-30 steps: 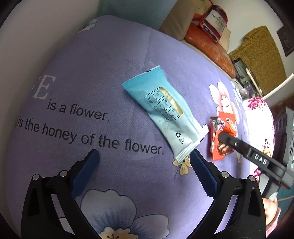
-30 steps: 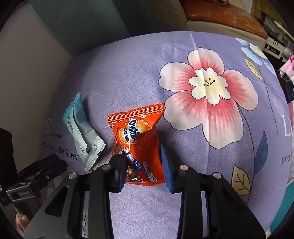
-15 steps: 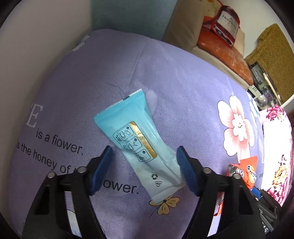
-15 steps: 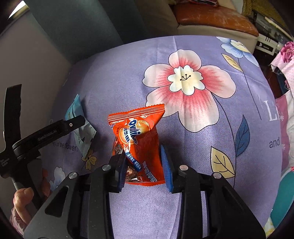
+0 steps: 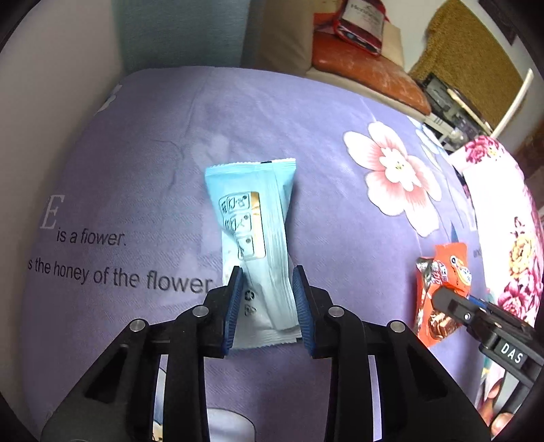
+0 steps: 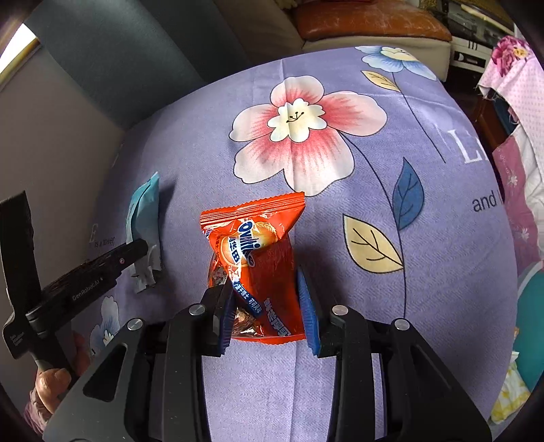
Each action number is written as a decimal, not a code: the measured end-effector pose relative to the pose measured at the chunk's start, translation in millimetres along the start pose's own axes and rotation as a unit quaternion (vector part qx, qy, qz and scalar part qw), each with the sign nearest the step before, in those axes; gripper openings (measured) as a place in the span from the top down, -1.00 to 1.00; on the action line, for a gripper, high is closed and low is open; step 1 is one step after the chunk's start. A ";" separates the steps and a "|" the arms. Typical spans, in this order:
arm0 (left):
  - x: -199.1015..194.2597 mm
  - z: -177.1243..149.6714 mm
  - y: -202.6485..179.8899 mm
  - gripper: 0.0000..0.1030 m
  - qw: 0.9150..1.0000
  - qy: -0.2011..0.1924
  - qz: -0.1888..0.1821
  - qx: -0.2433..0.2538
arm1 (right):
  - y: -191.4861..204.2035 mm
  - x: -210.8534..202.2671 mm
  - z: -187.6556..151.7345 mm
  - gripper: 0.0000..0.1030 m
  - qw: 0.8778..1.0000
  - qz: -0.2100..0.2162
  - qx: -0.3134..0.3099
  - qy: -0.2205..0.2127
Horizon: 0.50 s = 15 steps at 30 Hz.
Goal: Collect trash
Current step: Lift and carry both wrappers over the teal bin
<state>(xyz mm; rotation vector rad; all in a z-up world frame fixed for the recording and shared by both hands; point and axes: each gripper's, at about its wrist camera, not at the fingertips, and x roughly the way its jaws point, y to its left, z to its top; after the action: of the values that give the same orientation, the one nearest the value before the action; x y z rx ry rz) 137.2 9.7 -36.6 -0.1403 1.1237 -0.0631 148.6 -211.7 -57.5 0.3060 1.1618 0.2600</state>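
Observation:
A light blue snack wrapper (image 5: 255, 234) lies on the purple flowered cloth (image 5: 142, 176). My left gripper (image 5: 267, 299) is closed on its near end, a blue pad on each side. An orange Ovaltine wrapper (image 6: 258, 265) is held in my right gripper (image 6: 267, 306), lifted above the cloth. In the left wrist view the orange wrapper (image 5: 442, 285) and right gripper (image 5: 476, 316) show at the right. In the right wrist view the blue wrapper (image 6: 146, 231) and the left gripper (image 6: 136, 248) show at the left.
A sofa with an orange cushion (image 5: 360, 64) and a red bag (image 5: 362, 23) stands behind the table. A pink floral cloth (image 5: 503, 217) hangs at the right edge. A grey wall (image 5: 51, 85) is at the left.
My left gripper moved forward over the blue wrapper and closed on its near end. My right gripper keeps the orange wrapper and has risen above the cloth.

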 end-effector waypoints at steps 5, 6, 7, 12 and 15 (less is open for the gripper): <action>-8.4 -25.5 -31.5 0.64 0.998 0.004 -0.022 0.052 | -16.9 -18.7 -18.6 0.38 1.000 0.001 0.022 -0.011; -10.6 -30.5 -36.9 0.68 0.998 0.004 -0.025 0.060 | -19.5 -22.5 -22.3 0.38 1.000 0.000 0.025 -0.013; -12.8 -34.0 -40.2 0.68 0.998 0.002 -0.024 0.066 | -21.8 -25.8 -25.6 0.38 1.000 0.000 0.028 -0.015; -17.8 -33.6 -35.1 0.69 0.998 -0.002 -0.036 0.053 | -29.3 -42.2 -40.5 0.38 0.999 -0.002 0.033 -0.028; -22.5 -31.7 -40.3 0.69 0.997 0.002 -0.046 0.057 | -32.5 -48.3 -45.1 0.38 0.999 0.002 0.038 -0.034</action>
<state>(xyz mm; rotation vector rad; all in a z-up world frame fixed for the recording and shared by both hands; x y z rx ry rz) 99.8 -30.0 -24.2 -0.0895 1.1139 -0.2101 90.1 -254.5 -44.5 0.3808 1.1060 0.2081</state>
